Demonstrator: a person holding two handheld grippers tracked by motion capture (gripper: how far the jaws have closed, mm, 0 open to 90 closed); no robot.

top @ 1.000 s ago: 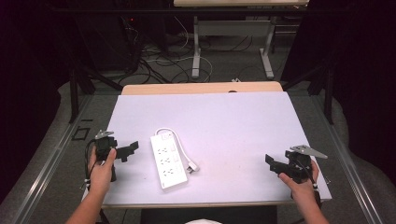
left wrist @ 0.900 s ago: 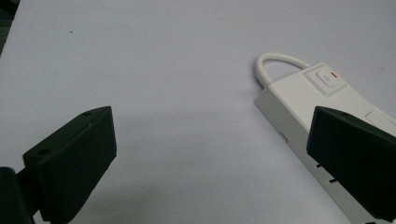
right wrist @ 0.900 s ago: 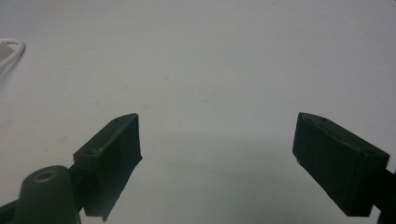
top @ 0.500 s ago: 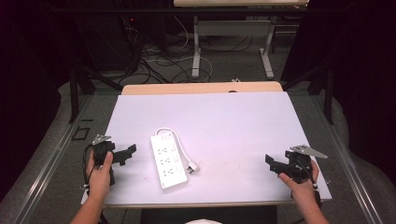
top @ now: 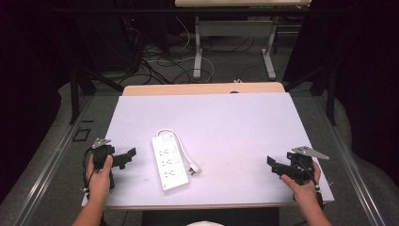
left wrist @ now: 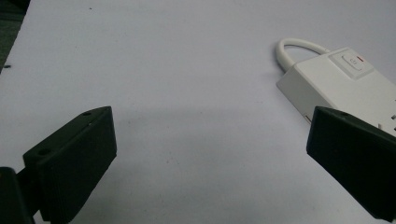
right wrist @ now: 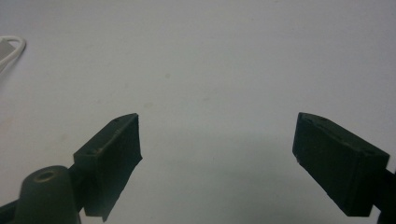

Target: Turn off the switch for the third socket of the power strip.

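Note:
A white power strip [top: 168, 162] lies on the white table [top: 226, 122], left of centre, with its short cord [top: 181, 146] looped along its right side. In the left gripper view the strip's switch end [left wrist: 345, 79] lies just beyond the right-hand jaw. My left gripper [top: 128, 158] rests on the table a little left of the strip, jaws wide apart and nothing between them [left wrist: 210, 154]. My right gripper [top: 274, 166] sits near the front right corner, far from the strip. It is open over bare tabletop [right wrist: 217, 154], and a bit of the cord [right wrist: 14, 44] shows at that view's far left.
A wooden strip [top: 202, 88] borders the table's far edge. Beyond it, desk legs [top: 197, 47] and loose cables [top: 155, 61] are on the dark floor. Metal rails [top: 42, 169] run along both sides of the table.
My left hand has drifted slightly toward the table's near edge. The right hand and the power strip have stayed where they were.

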